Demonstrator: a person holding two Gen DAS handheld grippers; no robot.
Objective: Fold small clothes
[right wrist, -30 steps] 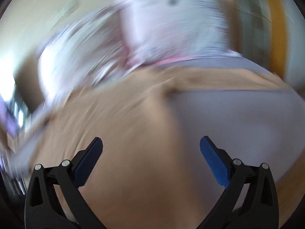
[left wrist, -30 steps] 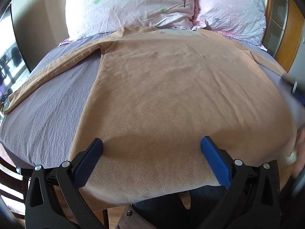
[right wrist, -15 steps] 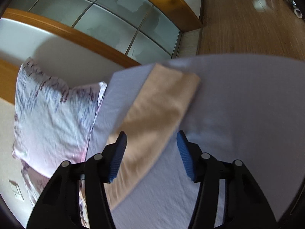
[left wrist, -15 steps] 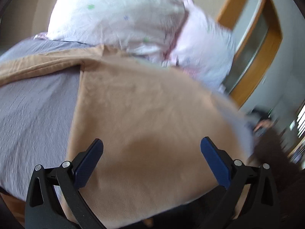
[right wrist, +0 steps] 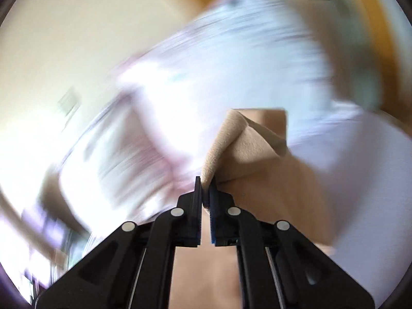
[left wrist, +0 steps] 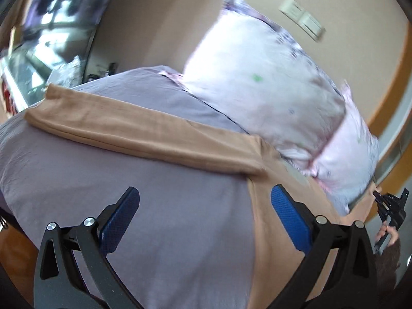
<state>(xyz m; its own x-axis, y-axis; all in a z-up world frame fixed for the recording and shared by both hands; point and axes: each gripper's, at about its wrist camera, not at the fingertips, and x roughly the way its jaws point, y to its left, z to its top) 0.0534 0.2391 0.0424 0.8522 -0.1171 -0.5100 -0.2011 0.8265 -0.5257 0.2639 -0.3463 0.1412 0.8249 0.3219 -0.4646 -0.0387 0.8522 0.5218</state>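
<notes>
Sprawling across a lilac bedsheet [left wrist: 180, 226] below two pale floral pillows [left wrist: 260, 90], the tan, soft fleece long-sleeved top [left wrist: 144, 134] looks light and limp, best taken by cuffs or hems. The right gripper [right wrist: 205, 188] is lifted, jaws clenched on a sleeve end [right wrist: 239, 149]; the left gripper [left wrist: 204, 219] hovers near the other sleeve, jaws spread, grasping nothing.
</notes>
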